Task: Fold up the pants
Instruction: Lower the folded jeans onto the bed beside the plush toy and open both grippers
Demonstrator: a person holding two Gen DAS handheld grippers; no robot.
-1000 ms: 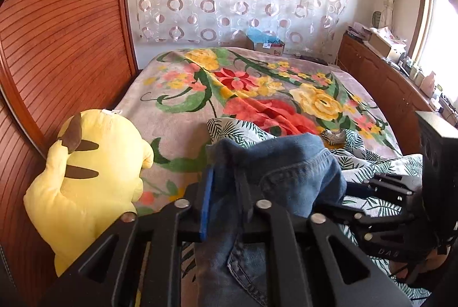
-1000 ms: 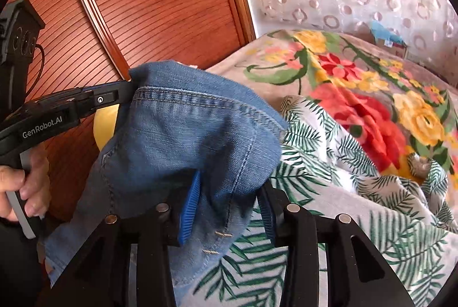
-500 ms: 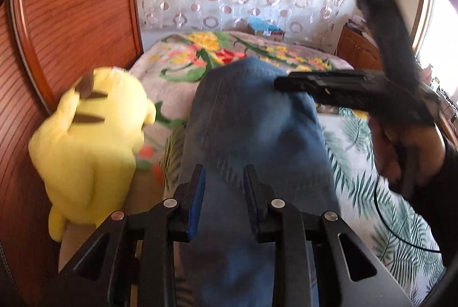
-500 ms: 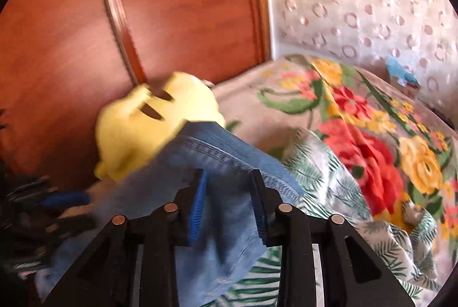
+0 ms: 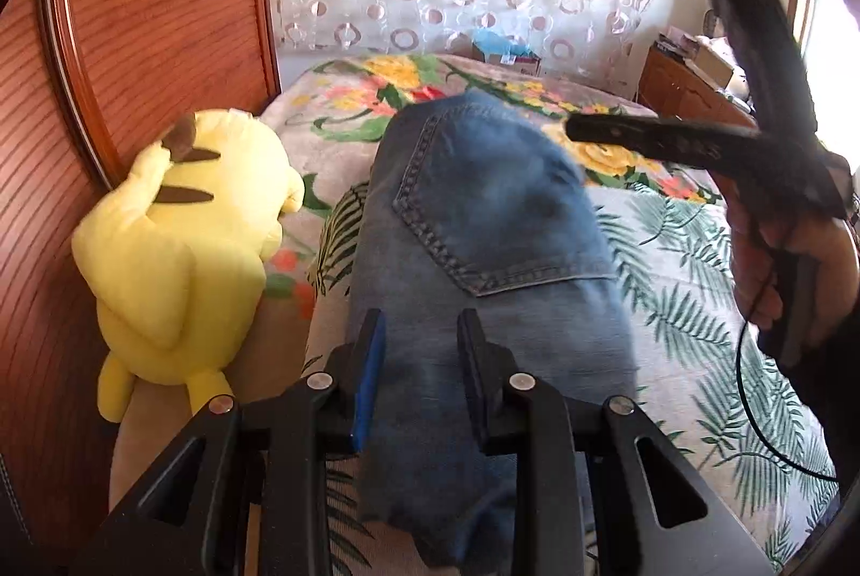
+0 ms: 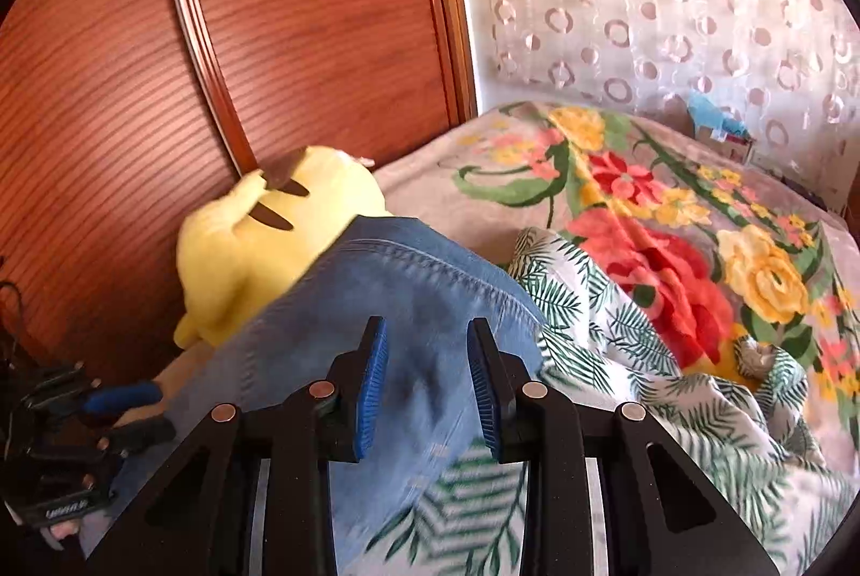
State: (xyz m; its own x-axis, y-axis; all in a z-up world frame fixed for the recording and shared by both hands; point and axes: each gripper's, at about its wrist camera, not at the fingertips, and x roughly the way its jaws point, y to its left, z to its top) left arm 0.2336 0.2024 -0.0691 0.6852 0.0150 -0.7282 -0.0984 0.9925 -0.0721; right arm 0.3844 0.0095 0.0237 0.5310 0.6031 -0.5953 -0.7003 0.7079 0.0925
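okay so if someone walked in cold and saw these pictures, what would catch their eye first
Probably the bright yellow plush toy slumped against the wooden headboard. Beside it, the blue jeans lie folded on the leaf-print sheet, back pocket up. Behind them spreads the loud floral blanket.

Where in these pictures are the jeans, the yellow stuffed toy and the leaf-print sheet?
jeans (image 5: 484, 221): left wrist view, on the back pocket.
yellow stuffed toy (image 5: 177, 270): left wrist view, on its back.
leaf-print sheet (image 6: 618, 339): right wrist view, on the rumpled part beside the jeans.
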